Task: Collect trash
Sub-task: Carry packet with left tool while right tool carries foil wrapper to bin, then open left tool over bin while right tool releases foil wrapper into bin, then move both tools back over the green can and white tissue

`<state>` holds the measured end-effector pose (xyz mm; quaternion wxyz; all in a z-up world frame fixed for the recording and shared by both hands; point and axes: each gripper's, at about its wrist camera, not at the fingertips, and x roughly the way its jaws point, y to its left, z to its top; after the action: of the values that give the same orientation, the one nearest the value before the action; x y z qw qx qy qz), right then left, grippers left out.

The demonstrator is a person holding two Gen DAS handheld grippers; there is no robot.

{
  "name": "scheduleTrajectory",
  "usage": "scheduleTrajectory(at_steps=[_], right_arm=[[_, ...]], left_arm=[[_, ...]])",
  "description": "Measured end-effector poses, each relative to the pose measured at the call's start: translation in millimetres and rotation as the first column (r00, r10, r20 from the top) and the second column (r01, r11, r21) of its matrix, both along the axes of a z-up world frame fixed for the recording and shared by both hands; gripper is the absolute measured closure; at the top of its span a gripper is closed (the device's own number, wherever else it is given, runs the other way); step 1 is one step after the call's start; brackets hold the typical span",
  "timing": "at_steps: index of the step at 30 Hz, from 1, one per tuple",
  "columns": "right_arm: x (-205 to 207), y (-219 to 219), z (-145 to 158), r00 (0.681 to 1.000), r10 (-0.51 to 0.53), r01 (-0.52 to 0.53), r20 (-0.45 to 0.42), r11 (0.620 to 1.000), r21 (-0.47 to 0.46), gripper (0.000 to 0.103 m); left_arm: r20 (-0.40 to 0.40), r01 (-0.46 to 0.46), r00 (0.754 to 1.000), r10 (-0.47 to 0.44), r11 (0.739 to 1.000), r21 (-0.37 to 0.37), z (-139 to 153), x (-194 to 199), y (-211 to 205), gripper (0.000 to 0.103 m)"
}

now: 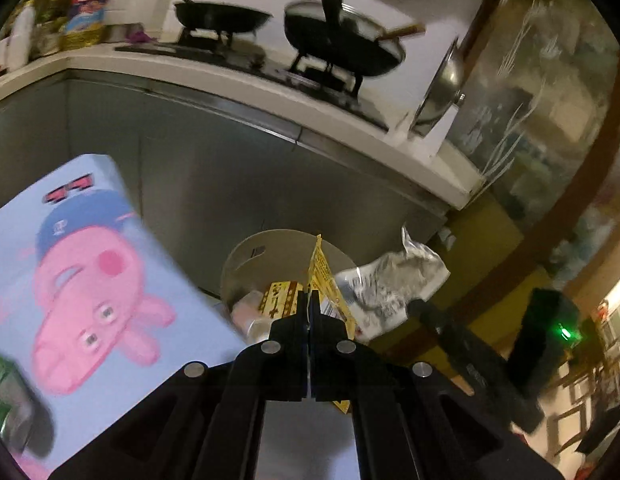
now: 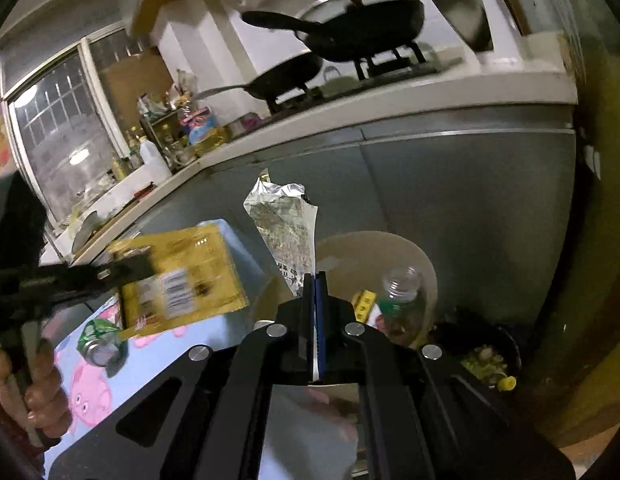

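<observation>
My left gripper [image 1: 310,300] is shut on a yellow snack wrapper [image 1: 323,280], held on edge over the beige waste bin [image 1: 246,264]. In the right wrist view the same left gripper [image 2: 144,266] comes in from the left with the yellow wrapper [image 2: 182,280] hanging from it. My right gripper [image 2: 314,280] is shut on a crumpled silver wrapper [image 2: 282,228], just left of the bin [image 2: 373,248]. The bin holds a clear plastic bottle [image 2: 401,292] and other packets. The silver wrapper [image 1: 389,284] shows beside the bin in the left wrist view too.
A low blue table with pink pig cartoons [image 1: 90,280] stands left of the bin; a crushed green can [image 2: 102,344] lies on it. A black bin with food scraps [image 2: 485,360] sits right of the beige one. Grey cabinets and a counter with pans [image 1: 230,16] run behind.
</observation>
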<state>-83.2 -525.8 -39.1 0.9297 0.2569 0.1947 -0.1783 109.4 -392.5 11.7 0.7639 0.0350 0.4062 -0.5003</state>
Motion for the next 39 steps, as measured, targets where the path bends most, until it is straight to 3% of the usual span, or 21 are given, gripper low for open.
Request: scheduleTrajectory(at_steps=[8, 9, 11, 12, 14, 16, 25, 39], right_arm=[[18.0, -18.9, -33.2, 0.998, 0.012, -0.009, -0.057, 0.999, 0.048, 0.102], [19.5, -19.3, -35.3, 0.998, 0.012, -0.009, -0.064, 0.999, 0.048, 0.102], [25.3, -21.3, -39.3, 0.996, 0.025, -0.019, -0.086, 0.998, 0.063, 0.097], [25.6, -20.3, -38.9, 0.996, 0.024, -0.018, -0.089, 0.998, 0.067, 0.095], [23.3, -18.3, -36.8, 0.997, 0.009, -0.005, -0.078, 0.999, 0.053, 0.069], [19.1, -12.7, -33.2, 0.998, -0.004, 0.006, -0.068, 0.999, 0.034, 0.062], [5.7, 21.3, -20.0, 0.999, 0.019, -0.017, -0.030, 0.998, 0.062, 0.062], [0.5, 84.3, -7.5, 0.994, 0.104, -0.100, -0.041, 0.990, 0.104, 0.062]], left_arm=[[0.028, 0.002, 1.000, -0.006, 0.992, 0.125, -40.0, 19.4, -69.1, 0.102], [0.037, -0.004, 0.999, -0.001, 0.990, 0.143, -44.4, 20.0, -73.9, 0.098], [0.050, -0.023, 0.999, 0.015, 0.984, 0.175, -50.8, 20.7, -78.1, 0.063], [0.056, -0.031, 0.998, 0.022, 0.983, 0.179, -52.5, 20.5, -77.1, 0.060], [0.067, -0.038, 0.997, 0.027, 0.985, 0.170, -52.1, 19.5, -72.3, 0.055], [0.077, -0.045, 0.997, 0.032, 0.984, 0.173, -50.0, 17.6, -63.2, 0.056], [0.172, -0.129, 0.980, 0.103, 0.981, 0.146, -26.1, -7.7, -1.0, 0.055], [0.269, -0.279, 0.934, 0.234, 0.950, 0.141, -21.0, -40.7, 115.9, 0.055]])
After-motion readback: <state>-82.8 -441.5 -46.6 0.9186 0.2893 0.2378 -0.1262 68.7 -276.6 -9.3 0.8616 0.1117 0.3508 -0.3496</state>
